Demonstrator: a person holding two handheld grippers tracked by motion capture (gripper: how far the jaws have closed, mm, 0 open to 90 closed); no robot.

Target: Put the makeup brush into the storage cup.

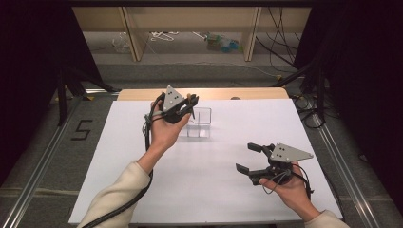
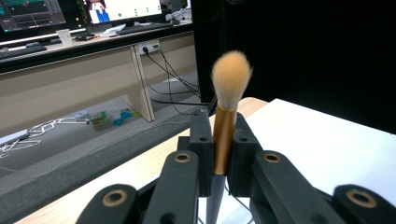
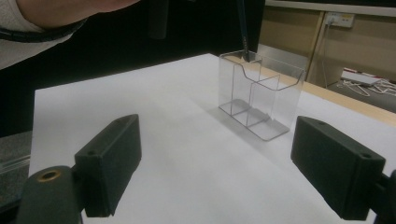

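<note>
Surroundings: a white table top (image 1: pixel 204 190), bare apart from one clear plastic holder (image 1: pixel 198 122) with inner dividers, standing upright toward the far edge. Behind the table, a wooden bench with cables and small clutter on the floor under it. Nothing lies between your grippers and the holder.

Item — makeup brush (image 2: pixel 227 112): orange-tipped bristles, copper ferrule, dark handle. It stands upright, bristles up. In the right gripper view the lower end of its handle (image 3: pixel 243 44) hangs at the rim of the holder's far compartment; whether it touches the plastic can't be told.

Left gripper (image 1: pixel 189 108): held above the holder, your hand wrapped round it. Jaws clamped on the brush at the ferrule, pads pressing both sides.

Right gripper (image 1: pixel 248 157): resting low near the table's right front, well apart from the holder — jaws spread wide, nothing between them, pointed toward the holder.
</note>
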